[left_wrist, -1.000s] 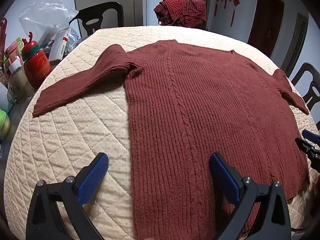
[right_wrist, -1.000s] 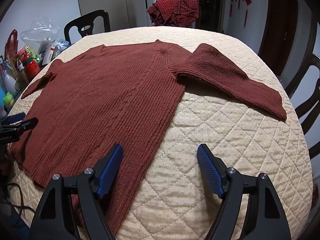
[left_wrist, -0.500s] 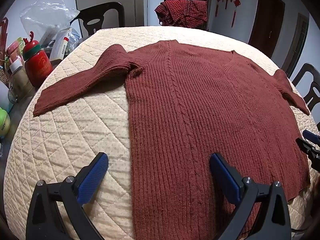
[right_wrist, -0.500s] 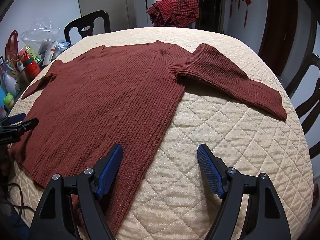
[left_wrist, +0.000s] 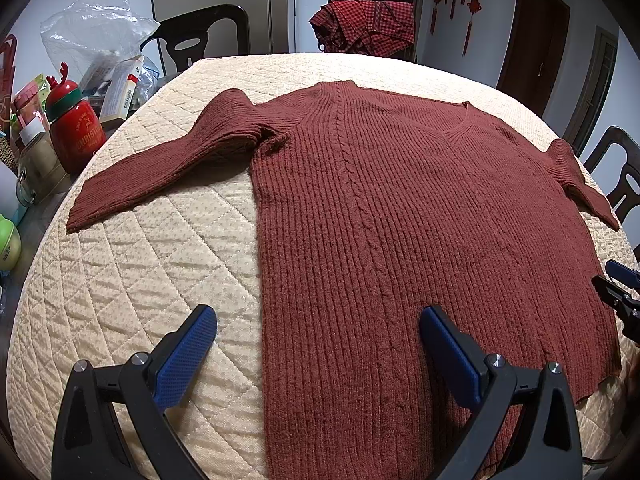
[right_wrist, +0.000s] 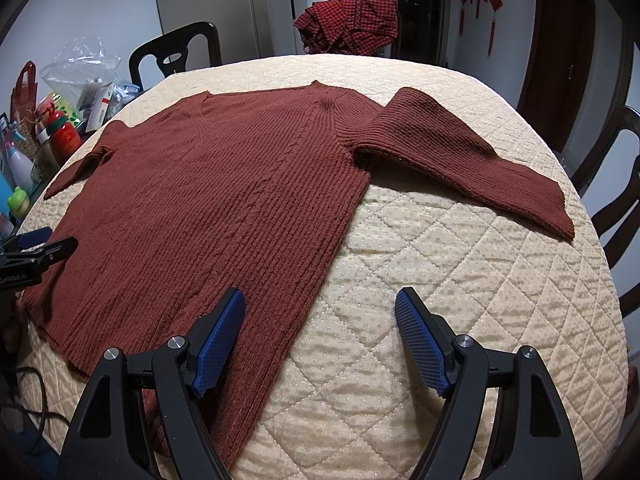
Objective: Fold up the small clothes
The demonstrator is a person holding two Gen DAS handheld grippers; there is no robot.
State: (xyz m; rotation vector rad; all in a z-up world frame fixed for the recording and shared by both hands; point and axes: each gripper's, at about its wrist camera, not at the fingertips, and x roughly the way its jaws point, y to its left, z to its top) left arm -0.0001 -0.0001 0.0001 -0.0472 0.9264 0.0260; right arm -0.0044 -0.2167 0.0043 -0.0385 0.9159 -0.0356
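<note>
**Sweater flat, both grippers poised at hem — no fold begun**

Near: left gripper (left_wrist: 318, 338) hovers at the near edge of the table, jaws wide apart, nothing held; its span straddles the sweater's left side edge, one pad over bare quilt, the other over knit. Right gripper (right_wrist: 320, 330) mirrors it at the other side edge, jaws also wide apart and empty.

Step, as I judge it: first fold, likely side or sleeve inward. To do it well: take hem corner and shoulder on one side together, pinch only the knit and not the quilted cover (left_wrist: 132, 280) under it, lift low, carry across in a straight line parallel to the cable stripe. Ribbed knit probably stretches and sags, so don't drag.

Mid: sweater (left_wrist: 400, 220) is dark rust-red, ribbed, V-neck, one cable running hem to shoulder. Lies face-up, body smooth, hem at the near edge of the table, neck toward the far edge. Both sleeves angle outward and down; left sleeve (left_wrist: 160, 176) ends near the left edge, right sleeve (right_wrist: 480, 160) near the right edge.

Far: red checked cloth (left_wrist: 364, 24) draped past the far edge. Clutter beside the left edge, including a red bottle (left_wrist: 76, 136).
</note>
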